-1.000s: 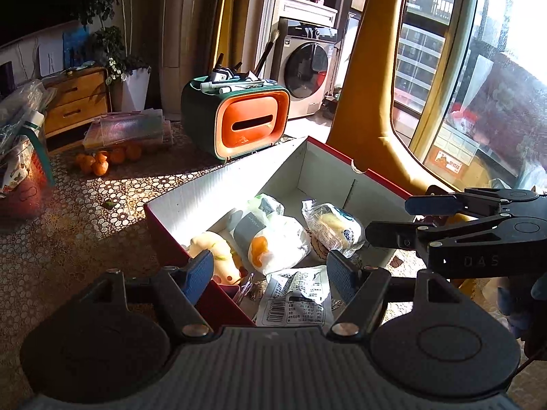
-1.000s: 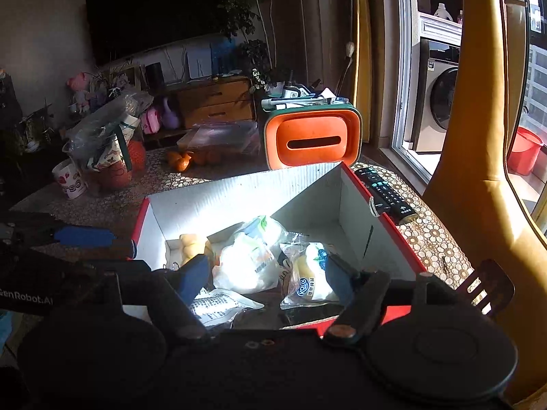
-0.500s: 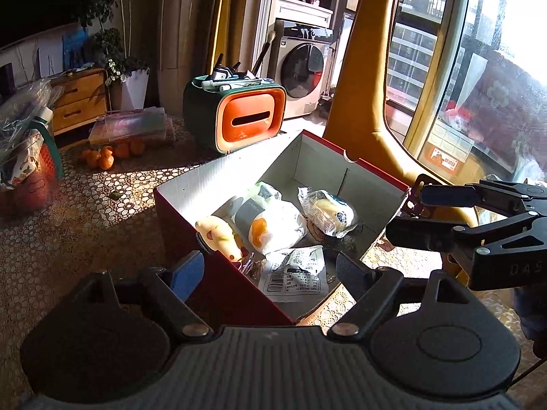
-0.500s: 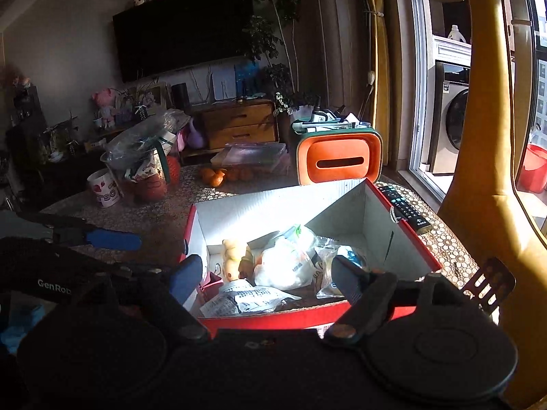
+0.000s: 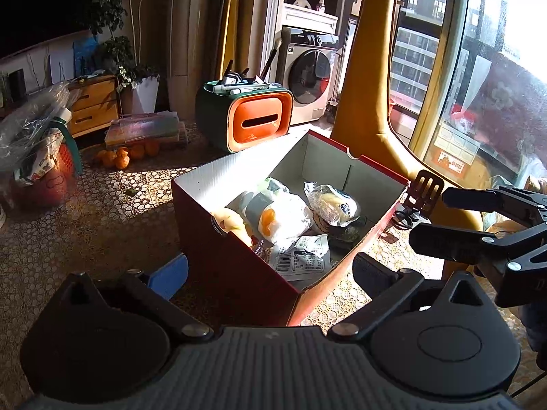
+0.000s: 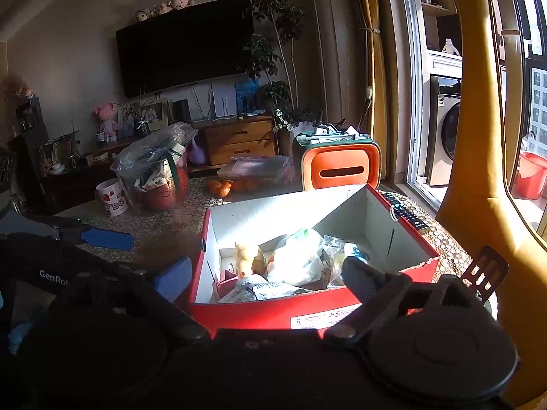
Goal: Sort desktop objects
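While both hover near the red box (image 5: 239,273) | left hand-held gripper (image 5: 270,270) spread, empty | right hand-held gripper (image 6: 266,275) spread, empty

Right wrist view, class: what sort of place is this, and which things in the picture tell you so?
Most likely a home living room. A large TV hangs on the wall above a wooden drawer cabinet, soft toys sit on top of the TV, and a washing machine stands by the window.
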Demonstrator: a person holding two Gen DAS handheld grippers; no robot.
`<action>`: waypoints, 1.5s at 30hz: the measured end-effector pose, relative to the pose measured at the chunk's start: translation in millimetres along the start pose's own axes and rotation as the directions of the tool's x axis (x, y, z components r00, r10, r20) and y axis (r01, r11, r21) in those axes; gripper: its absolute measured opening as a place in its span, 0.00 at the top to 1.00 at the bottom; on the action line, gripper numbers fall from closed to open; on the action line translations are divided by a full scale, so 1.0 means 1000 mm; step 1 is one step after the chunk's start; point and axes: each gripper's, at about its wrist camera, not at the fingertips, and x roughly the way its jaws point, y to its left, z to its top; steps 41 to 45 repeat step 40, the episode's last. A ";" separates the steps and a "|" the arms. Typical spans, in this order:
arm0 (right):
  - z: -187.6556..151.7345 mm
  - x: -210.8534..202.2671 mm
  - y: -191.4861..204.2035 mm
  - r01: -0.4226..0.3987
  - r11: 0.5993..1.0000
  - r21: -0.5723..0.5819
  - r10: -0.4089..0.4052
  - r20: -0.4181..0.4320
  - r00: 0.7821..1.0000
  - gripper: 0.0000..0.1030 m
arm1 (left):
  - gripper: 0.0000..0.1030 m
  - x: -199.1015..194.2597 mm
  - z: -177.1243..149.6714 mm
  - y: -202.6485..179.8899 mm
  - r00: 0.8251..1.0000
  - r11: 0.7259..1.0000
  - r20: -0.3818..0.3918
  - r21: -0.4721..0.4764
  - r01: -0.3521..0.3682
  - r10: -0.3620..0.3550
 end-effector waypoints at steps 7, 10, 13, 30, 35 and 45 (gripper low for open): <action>-0.010 -0.017 0.008 -0.003 1.000 0.023 0.003 0.031 1.000 0.05 | 0.00 -0.014 -0.015 0.001 1.000 1.000 0.005 0.009 -0.018 0.018; -0.011 -0.022 0.013 0.009 1.000 0.021 -0.010 0.041 0.999 0.04 | 0.00 -0.022 -0.019 -0.001 1.000 1.000 0.012 0.020 -0.019 0.019; -0.013 -0.026 0.018 0.018 1.000 0.025 -0.019 0.043 0.999 0.04 | 0.00 -0.029 -0.021 -0.002 1.000 1.000 0.024 0.022 -0.018 0.017; -0.024 -0.037 0.028 0.035 0.998 0.056 -0.038 0.045 0.998 0.04 | 0.00 -0.038 -0.031 -0.011 0.999 0.998 0.021 0.040 -0.045 0.044; -0.027 -0.038 0.030 0.040 0.997 0.068 -0.043 0.039 0.998 0.04 | 0.00 -0.037 -0.034 -0.009 0.999 0.998 0.013 0.035 -0.048 0.047; -0.028 -0.037 0.030 0.044 0.996 0.076 -0.047 0.031 0.998 0.04 | 0.00 -0.038 -0.034 -0.007 0.999 0.999 0.012 0.032 -0.044 0.044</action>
